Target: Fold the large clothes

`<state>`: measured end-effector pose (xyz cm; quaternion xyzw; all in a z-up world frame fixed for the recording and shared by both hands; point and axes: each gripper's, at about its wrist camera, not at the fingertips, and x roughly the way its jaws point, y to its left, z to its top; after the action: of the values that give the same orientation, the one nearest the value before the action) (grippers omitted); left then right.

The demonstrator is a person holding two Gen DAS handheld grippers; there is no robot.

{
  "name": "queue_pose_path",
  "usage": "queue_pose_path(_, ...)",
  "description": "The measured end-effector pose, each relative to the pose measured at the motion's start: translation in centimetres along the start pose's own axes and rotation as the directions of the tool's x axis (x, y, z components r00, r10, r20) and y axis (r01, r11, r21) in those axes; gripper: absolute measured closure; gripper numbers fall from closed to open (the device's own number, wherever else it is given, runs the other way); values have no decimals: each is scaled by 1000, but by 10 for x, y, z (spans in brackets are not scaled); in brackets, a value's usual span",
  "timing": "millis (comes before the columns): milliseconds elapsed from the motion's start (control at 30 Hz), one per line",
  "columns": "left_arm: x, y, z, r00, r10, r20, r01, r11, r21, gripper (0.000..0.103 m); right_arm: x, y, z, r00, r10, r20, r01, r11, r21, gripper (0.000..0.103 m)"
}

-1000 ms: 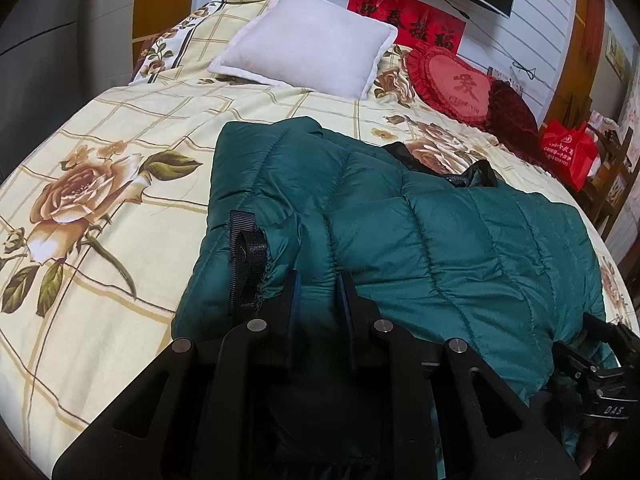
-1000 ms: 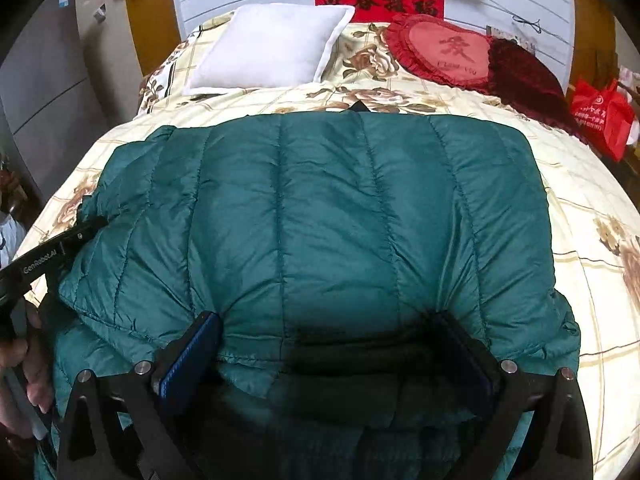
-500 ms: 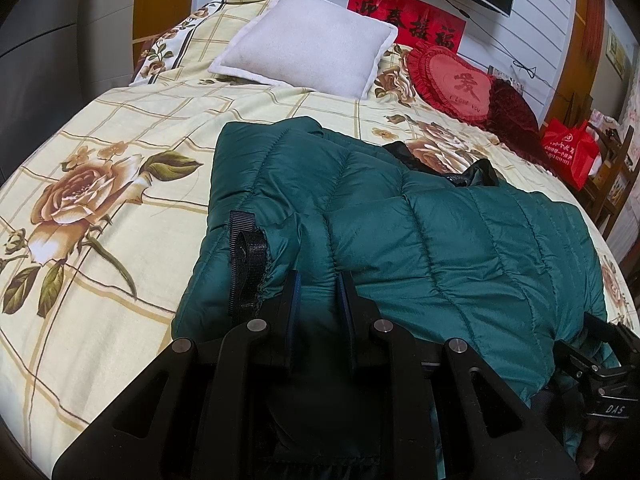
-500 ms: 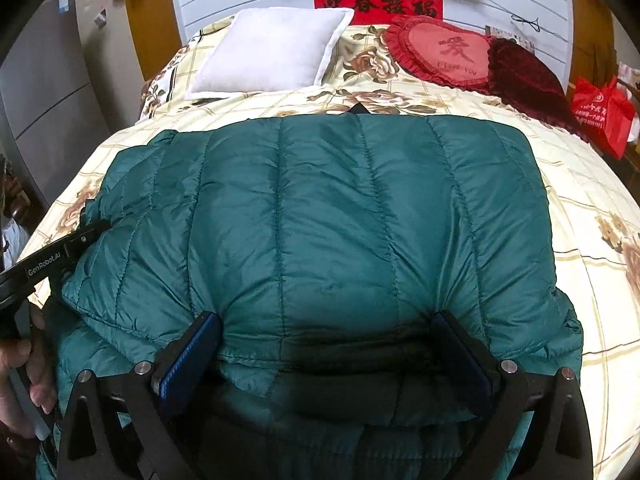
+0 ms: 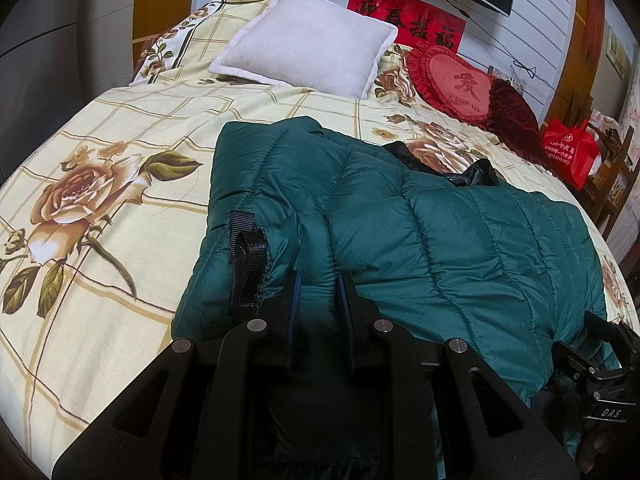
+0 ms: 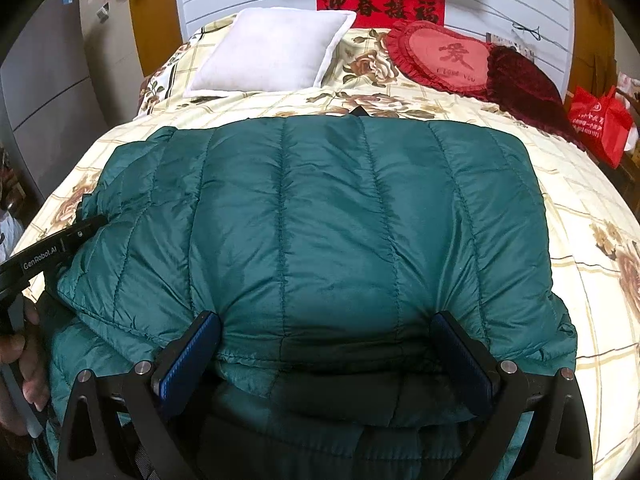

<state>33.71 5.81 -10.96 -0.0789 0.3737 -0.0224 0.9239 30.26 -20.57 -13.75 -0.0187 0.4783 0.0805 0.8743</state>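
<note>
A dark green quilted puffer jacket lies folded on the bed, filling the middle of the right wrist view. Its black lining shows at the far side. A black strap hangs at its near left corner. My left gripper is shut on a pinch of the jacket's near edge beside that strap. My right gripper stands wide open, its blue pads on either side of the jacket's near folded edge, which bulges between them. The left gripper's body shows at the jacket's left side.
The bed has a cream floral sheet. At the head lie a white pillow, a red heart cushion and a dark red cushion. A red bag sits off the right side. A hand holds the left gripper.
</note>
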Motion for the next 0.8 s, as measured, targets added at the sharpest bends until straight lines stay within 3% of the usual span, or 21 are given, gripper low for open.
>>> queue_pose_path(533,1,-3,0,1000,15,-10,-15,1000,18,85,3,-6,1,1000,21,2,-21,1000,21,0)
queue_pose_path(633,0,-4,6,998,17,-60,-13,998,54,85,3,-8,7,999,18,-38,-17,1000,17,0)
queue_pose_path(700,-11,-1,14,993,-3,-114,12,997,78,85,-9,-9,17,998,14,-56,-13,1000,24,1)
queue_pose_path(800,-46,10,19,995,-18,-103,29,994,105,85,-55,-24,25,1000,24,-3,-23,999,33,1)
